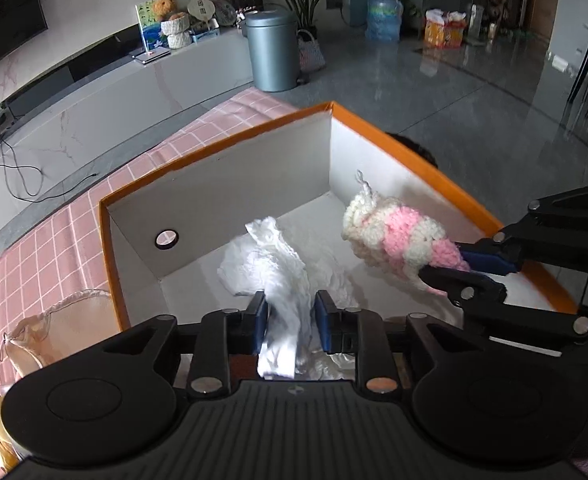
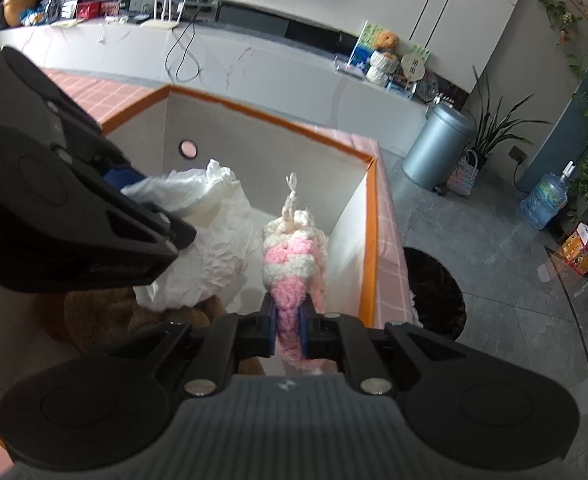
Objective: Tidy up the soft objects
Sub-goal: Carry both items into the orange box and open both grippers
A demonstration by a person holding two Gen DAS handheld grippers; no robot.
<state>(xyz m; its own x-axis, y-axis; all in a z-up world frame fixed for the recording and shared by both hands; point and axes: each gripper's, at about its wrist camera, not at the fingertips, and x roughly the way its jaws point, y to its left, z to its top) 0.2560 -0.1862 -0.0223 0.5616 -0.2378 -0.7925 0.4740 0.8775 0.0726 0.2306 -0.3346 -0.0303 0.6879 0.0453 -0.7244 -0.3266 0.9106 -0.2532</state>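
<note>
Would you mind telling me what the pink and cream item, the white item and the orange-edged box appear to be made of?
Pink and cream item: chunky yarn, crocheted or knitted; looped stitches show, matte and fuzzy.
White item: thin crinkled sheet, probably tissue paper or light fabric; sharp creases, matte.
Orange-edged box: likely cardboard; flat stiff walls, smooth white inside, orange rim.

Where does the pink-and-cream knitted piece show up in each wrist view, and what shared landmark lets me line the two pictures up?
Left wrist: knitted piece right of centre, over the box, its near end in the right gripper.
Right wrist: bottom centre, knitted piece sticking up from the jaws, right of the white cloth.
Shared landmark: the round hole in the box wall.
</note>
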